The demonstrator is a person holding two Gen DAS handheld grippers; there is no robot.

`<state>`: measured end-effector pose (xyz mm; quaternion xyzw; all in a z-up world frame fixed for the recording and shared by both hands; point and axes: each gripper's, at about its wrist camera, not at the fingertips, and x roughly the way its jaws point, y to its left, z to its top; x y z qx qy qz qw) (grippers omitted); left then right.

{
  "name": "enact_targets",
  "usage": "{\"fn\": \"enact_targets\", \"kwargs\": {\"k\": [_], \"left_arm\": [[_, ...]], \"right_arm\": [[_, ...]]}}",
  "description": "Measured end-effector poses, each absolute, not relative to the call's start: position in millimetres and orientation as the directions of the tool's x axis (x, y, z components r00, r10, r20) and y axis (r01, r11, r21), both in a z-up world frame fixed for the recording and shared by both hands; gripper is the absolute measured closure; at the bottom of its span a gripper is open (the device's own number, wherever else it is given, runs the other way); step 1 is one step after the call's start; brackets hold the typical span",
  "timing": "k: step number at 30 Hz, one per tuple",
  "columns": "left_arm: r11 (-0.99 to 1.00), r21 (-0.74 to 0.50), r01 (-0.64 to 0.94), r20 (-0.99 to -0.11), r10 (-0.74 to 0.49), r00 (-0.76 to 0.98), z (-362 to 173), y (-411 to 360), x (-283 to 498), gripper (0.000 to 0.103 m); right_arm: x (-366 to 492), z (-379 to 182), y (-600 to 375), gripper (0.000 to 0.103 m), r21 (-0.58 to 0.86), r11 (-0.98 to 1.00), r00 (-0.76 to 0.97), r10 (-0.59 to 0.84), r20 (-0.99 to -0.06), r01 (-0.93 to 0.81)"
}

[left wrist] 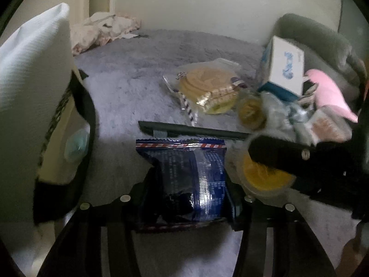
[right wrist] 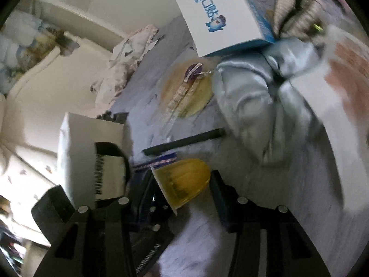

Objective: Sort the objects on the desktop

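Two items are being carried: left gripper (left wrist: pixel 191 182) is clamping a blue snack packet (left wrist: pixel 186 173), right gripper (right wrist: pixel 182 189) is pinching a jelly cup (right wrist: pixel 182 182). Cookie pack (left wrist: pixel 207 90), pen (left wrist: pixel 191 130), white box (left wrist: pixel 284 67) are lying unsorted on the grey blanket (left wrist: pixel 138 69); most sorting looks undone.

Dim light falls on a grey plush surface (left wrist: pixel 143 73) backed by a plain cream wall (left wrist: pixel 196 4)

Dark blue snack packet (left wrist: pixel 184 175) with a red-and-white striped edge; translucent yellow jelly cup (right wrist: pixel 182 182); white box (right wrist: pixel 221 13) with blue lettering; grey fuzzy blanket (left wrist: pixel 138 87); black pen (left wrist: pixel 191 130).
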<state>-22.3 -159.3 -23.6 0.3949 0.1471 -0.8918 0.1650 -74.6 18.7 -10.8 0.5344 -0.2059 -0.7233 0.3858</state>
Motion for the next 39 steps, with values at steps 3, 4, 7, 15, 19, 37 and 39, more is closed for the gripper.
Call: {"fn": "enact_targets", "kwargs": {"k": [3, 4, 7, 15, 19, 37, 39], "left_arm": [[-0.915, -0.126, 0.384, -0.74, -0.171, -0.65, 2, -152, -11, 0.052], [-0.921, -0.115, 0.373, -0.735, -0.174, -0.655, 13, -150, -8, 0.052], [-0.924, -0.102, 0.369, -0.723, -0.186, -0.666, 43, -154, 10, 0.052], [-0.917, -0.128, 0.377, -0.617, -0.224, -0.754, 123, -181, 61, 0.052], [-0.909, -0.112, 0.402, -0.606, -0.258, -0.753, 134, -199, 75, 0.052], [-0.796, -0.1, 0.597, -0.905, -0.176, -0.387, 1, -292, 86, 0.049], [-0.795, -0.074, 0.602, -0.902, -0.204, -0.381, 1, -288, 79, 0.049]], "right_arm": [[-58, 0, 29, 0.057, 0.833, -0.49, -0.165, -0.872, -0.461, 0.258], [-49, 2, 32, 0.057, 0.87, -0.423, -0.187, -0.904, -0.385, 0.253], [-36, 19, 25, 0.057, 0.874, -0.398, -0.207, -0.914, -0.35, 0.278], [-5, 113, -12, 0.057, 0.781, -0.349, -0.186, -0.937, -0.296, 0.518], [29, 151, -41, 0.057, 0.675, -0.343, -0.152, -0.933, -0.326, 0.654], [81, 41, -182, 0.068, 0.391, -0.526, -0.031, -0.625, -0.78, 0.756], [76, 34, -181, 0.07, 0.399, -0.538, -0.028, -0.62, -0.784, 0.743]]}}
